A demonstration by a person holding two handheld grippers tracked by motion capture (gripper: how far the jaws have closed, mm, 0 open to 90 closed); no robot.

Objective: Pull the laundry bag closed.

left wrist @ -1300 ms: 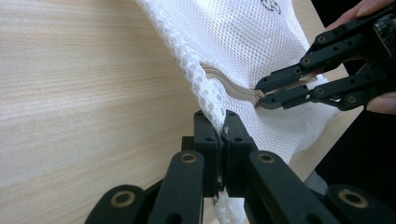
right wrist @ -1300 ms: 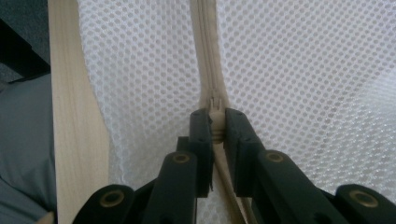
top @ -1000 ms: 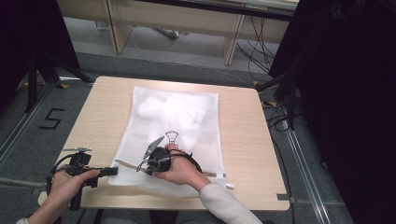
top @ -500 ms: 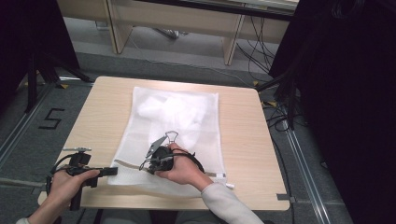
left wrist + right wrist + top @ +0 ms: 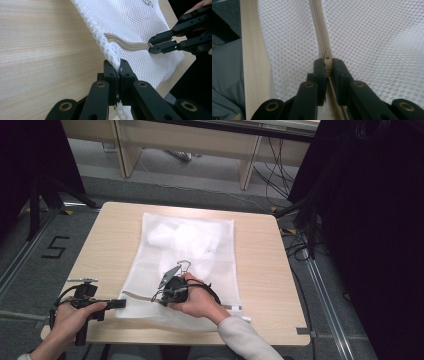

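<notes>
Both tongs are pinching: the left gripper (image 5: 119, 68) clamps the corner edge of the white mesh zip-up laundry bag (image 5: 192, 255) lying mid-table, and the right gripper (image 5: 328, 63) nips its small beige zipper pull (image 5: 327, 55). Mesh could bunch or the pull slip if the corner goes slack. On the pale wooden table (image 5: 260, 255) nothing blocks the beige zipper (image 5: 127, 45).

Wooden table (image 5: 260, 270), floor marking "5" (image 5: 55, 248), cables (image 5: 280, 165)
</notes>
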